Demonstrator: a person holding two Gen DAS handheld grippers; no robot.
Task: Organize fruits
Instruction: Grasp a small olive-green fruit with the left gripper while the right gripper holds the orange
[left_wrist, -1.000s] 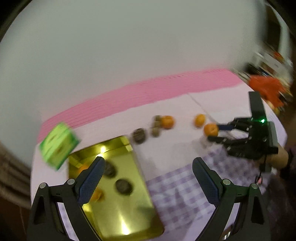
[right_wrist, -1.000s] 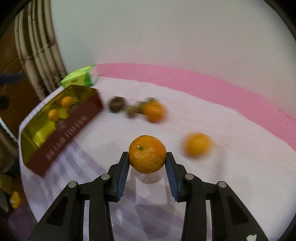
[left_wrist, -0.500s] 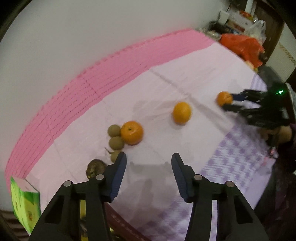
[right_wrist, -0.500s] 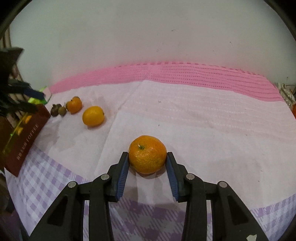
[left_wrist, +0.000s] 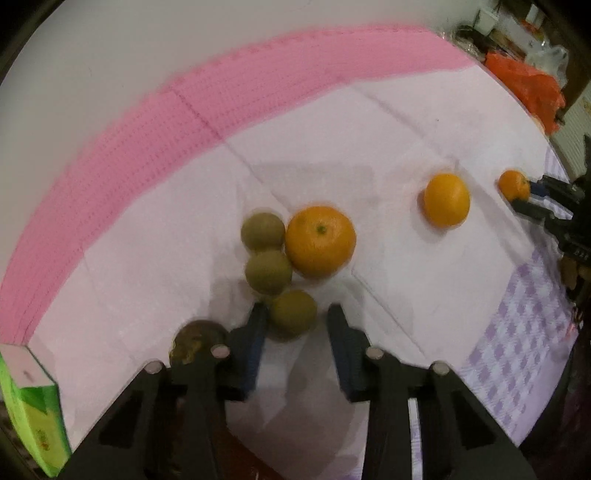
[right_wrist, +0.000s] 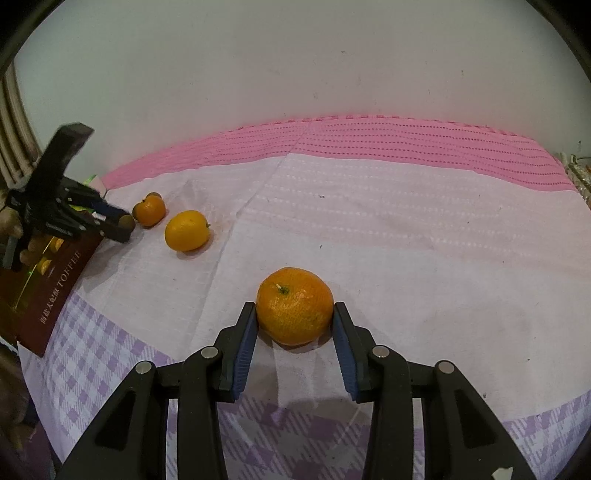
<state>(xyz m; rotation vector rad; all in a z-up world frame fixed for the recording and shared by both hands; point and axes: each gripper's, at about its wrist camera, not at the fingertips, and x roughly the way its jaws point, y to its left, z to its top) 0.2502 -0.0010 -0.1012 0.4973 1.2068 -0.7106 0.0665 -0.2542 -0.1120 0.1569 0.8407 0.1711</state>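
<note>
Left wrist view: the left tongs (left_wrist: 295, 325) have just been closing on the nearest small green-brown fruit (left_wrist: 292, 314), while the right tongs (right_wrist: 295, 325) hold a mandarin (right_wrist: 294, 311) on the desk (right_wrist: 406, 240), both apparently due for lifting toward the tin (right_wrist: 48, 295).

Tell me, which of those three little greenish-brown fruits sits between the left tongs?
The lowest greenish-brown fruit in the left view, alone between the left tongs, which have just been closing. The other two lie farther off, against the big orange.
</note>
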